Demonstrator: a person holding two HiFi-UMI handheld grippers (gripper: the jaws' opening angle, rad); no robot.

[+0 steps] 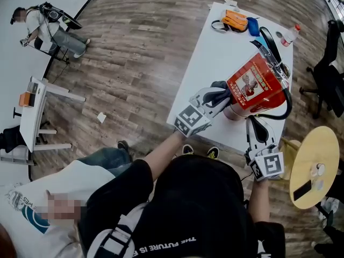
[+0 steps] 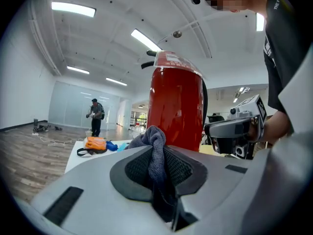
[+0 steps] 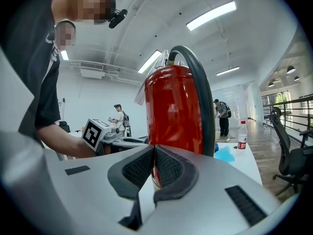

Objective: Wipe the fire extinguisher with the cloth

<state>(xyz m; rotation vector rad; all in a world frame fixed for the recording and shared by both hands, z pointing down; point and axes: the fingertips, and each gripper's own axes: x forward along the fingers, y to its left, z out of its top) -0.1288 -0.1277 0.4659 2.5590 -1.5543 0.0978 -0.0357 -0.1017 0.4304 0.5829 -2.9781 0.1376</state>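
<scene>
Left claw (image 2: 156,166) clamped tight on a bunched grey cloth (image 2: 154,142), jaws pinching it so the wad pokes up past the tips, right at the side of the red fire extinguisher (image 2: 176,106); contact w/ the cylinder can't be confirmed. Right claw (image 3: 154,166) has its pads pressed together w/ nothing btwn them, nose just beside the extinguisher's base on the opposite side.

From the head view, the left claw (image 1: 212,102) and cloth (image 1: 219,86) flank the fire extinguisher (image 1: 255,87) from the left, the right claw (image 1: 257,127) from below-right. A black hose (image 1: 287,109) loops down the cylinder on the right claw's side. Both forearms reach fwd from the body, claws held roughly level.

The extinguisher stands upright near the front edge of a white table (image 1: 215,47). At the far end, well apart: an orange pouch (image 1: 235,20), a blue item (image 1: 253,26), a plastic bottle (image 1: 290,35). A round yellow side table (image 1: 314,165) sits to the right, near a black office chair (image 1: 330,74). Wood-plank floor (image 1: 134,47); strip-lit open office, another person (image 1: 48,28) at far left.
</scene>
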